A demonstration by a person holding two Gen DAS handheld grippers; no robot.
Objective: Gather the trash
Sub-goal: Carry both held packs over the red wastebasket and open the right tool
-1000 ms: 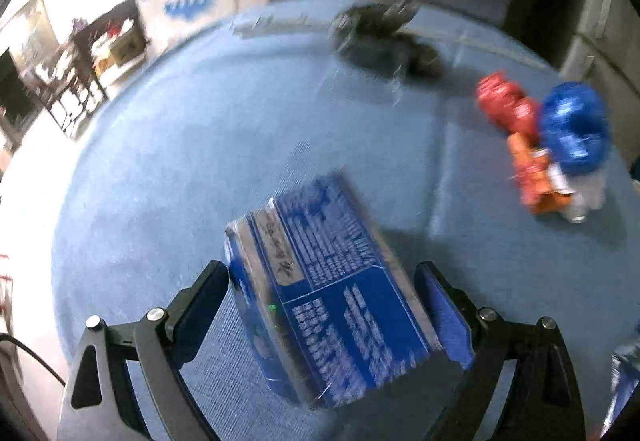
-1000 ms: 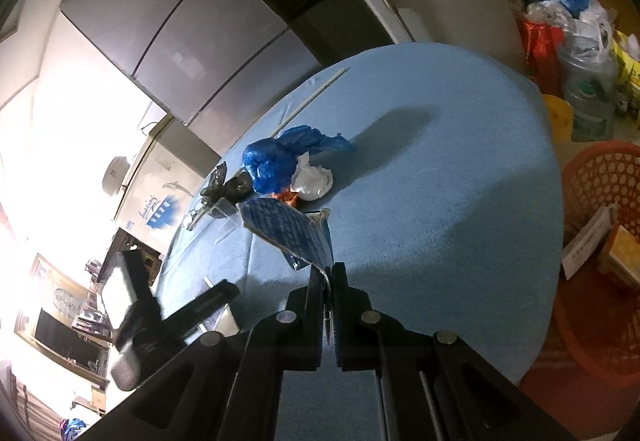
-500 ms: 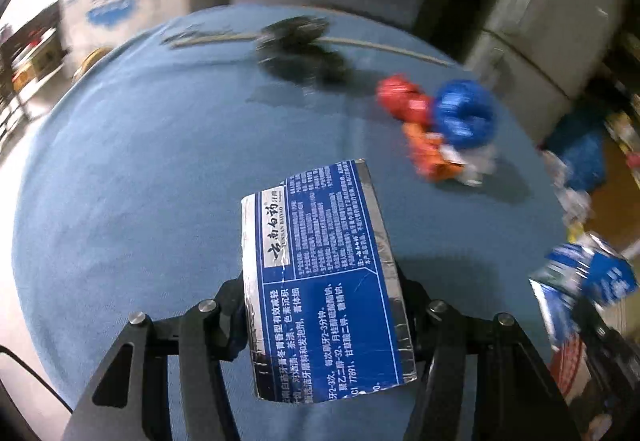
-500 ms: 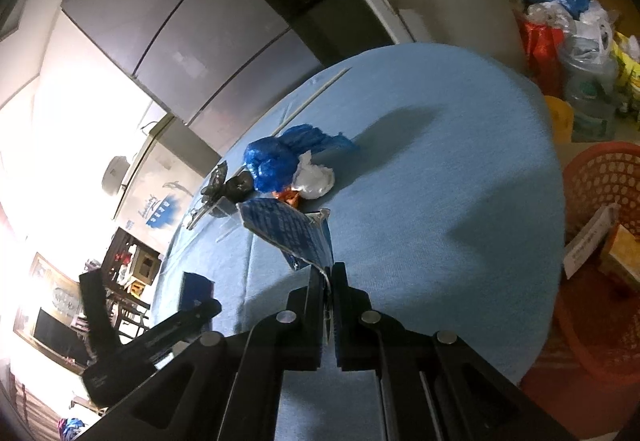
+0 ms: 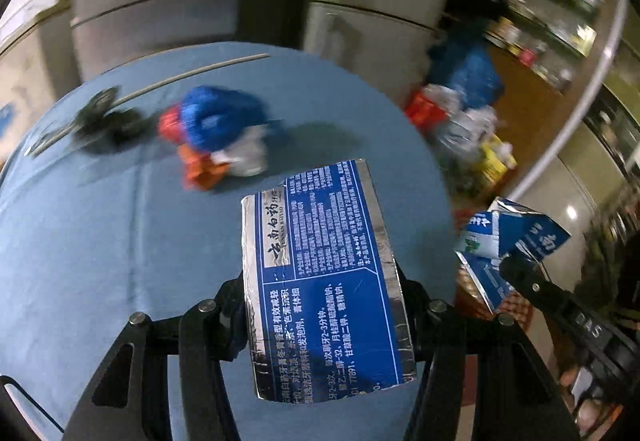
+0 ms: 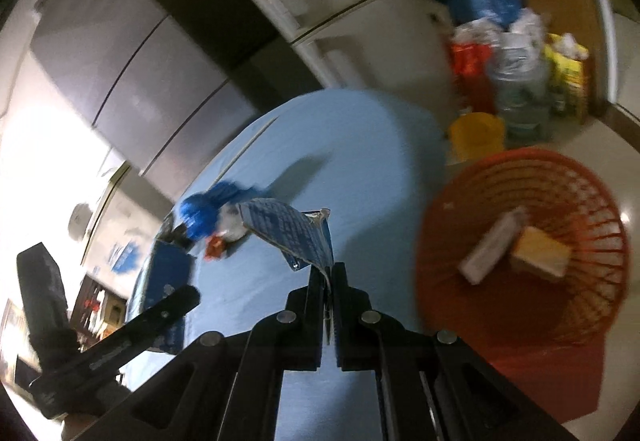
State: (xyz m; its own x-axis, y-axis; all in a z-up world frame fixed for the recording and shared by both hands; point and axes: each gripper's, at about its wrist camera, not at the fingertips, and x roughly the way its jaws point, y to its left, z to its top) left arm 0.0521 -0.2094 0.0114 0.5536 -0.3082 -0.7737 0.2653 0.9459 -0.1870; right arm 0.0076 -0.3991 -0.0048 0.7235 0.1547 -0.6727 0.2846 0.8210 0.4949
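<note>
My left gripper (image 5: 324, 305) is shut on a blue toothpaste box (image 5: 320, 273) with silver edges, held up above the blue table (image 5: 80, 241). My right gripper (image 6: 330, 273) is shut on a flattened blue-and-white carton (image 6: 292, 237). That carton (image 5: 508, 241) also shows at the right edge of the left wrist view, beyond the table's rim. A trash pile (image 5: 216, 125) of crumpled blue, red, orange and white wrappers lies on the far part of the table. In the right wrist view the left gripper (image 6: 160, 309) shows at the lower left.
An orange mesh basket (image 6: 580, 209) stands on the floor to the right of the table, holding a white box and a tan box. A black object (image 5: 104, 121) and a thin stick (image 5: 180, 75) lie near the pile. Bags and bottles (image 6: 516, 81) crowd the floor by the grey fridges.
The left gripper closed on the toothpaste box, lifted it off the table and swung right. The right gripper moved right with the carton, and the orange basket now fills more of its view.
</note>
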